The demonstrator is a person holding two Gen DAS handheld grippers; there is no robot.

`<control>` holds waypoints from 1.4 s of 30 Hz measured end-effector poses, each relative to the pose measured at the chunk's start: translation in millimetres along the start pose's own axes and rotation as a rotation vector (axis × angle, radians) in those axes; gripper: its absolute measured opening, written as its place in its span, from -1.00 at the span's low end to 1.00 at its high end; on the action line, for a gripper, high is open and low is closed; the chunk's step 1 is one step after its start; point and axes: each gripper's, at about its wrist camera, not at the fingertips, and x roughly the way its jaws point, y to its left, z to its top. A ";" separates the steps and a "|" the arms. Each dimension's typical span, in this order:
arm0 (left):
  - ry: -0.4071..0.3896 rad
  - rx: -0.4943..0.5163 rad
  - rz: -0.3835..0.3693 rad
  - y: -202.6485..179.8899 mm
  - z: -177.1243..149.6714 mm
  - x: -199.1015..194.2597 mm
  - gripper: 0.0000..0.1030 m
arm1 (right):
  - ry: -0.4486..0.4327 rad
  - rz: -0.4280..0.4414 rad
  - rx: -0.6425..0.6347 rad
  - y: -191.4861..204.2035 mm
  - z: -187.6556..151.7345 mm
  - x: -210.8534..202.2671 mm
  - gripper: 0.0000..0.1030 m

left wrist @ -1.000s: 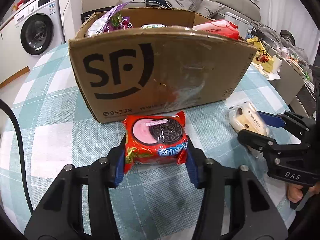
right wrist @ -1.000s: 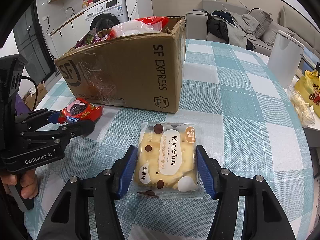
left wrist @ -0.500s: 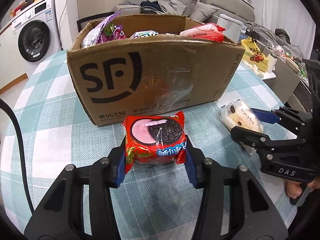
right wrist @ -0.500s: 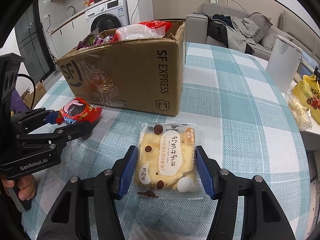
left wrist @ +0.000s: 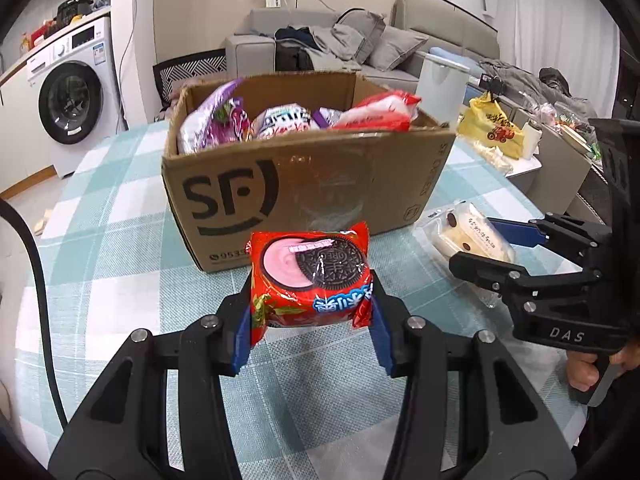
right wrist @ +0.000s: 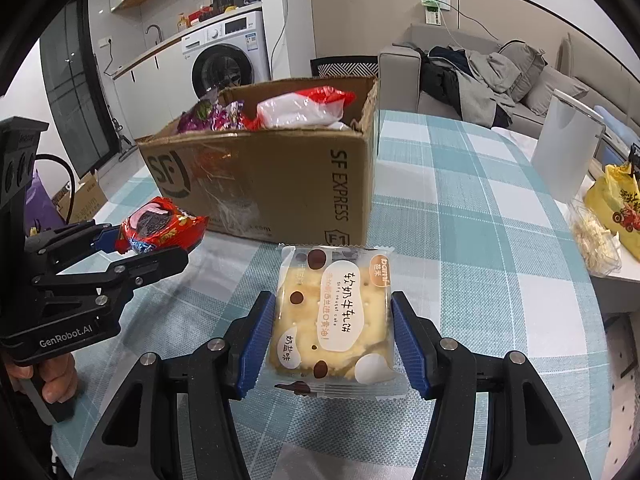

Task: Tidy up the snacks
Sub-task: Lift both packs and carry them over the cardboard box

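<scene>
Red cookie pack [left wrist: 310, 278] was clamped in the left gripper [left wrist: 310, 320] and cracker pack [right wrist: 334, 314] in the right gripper [right wrist: 332, 340], both near the table's [right wrist: 480, 240] front edge; each probably needed lifting clear over the cardboard box [left wrist: 304, 184] wall before release.

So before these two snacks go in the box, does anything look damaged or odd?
The cardboard box has a ragged, torn top edge at its near right corner and crinkled clear tape on its front. Nothing looks spilled.

checked tablecloth table [right wrist: 472, 216], cardboard box [right wrist: 280, 184] standing on it
</scene>
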 end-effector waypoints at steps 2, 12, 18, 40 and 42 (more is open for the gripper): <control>-0.015 -0.001 -0.001 1.4 1.4 -10.1 -0.12 | -0.013 0.002 0.000 1.0 1.6 -5.0 0.14; -0.091 0.003 -0.008 2.3 16.6 -65.6 -0.12 | -0.076 0.018 -0.010 8.3 9.8 -32.8 0.14; -0.138 0.010 0.000 6.6 28.8 -97.4 -0.12 | -0.121 0.039 -0.014 12.6 18.8 -51.1 0.14; -0.212 -0.003 0.068 11.1 97.9 -103.9 -0.12 | -0.254 0.090 -0.007 22.1 85.2 -75.3 0.14; -0.212 -0.010 0.073 14.8 105.4 -96.6 -0.12 | -0.252 0.099 -0.001 22.2 89.7 -72.1 0.14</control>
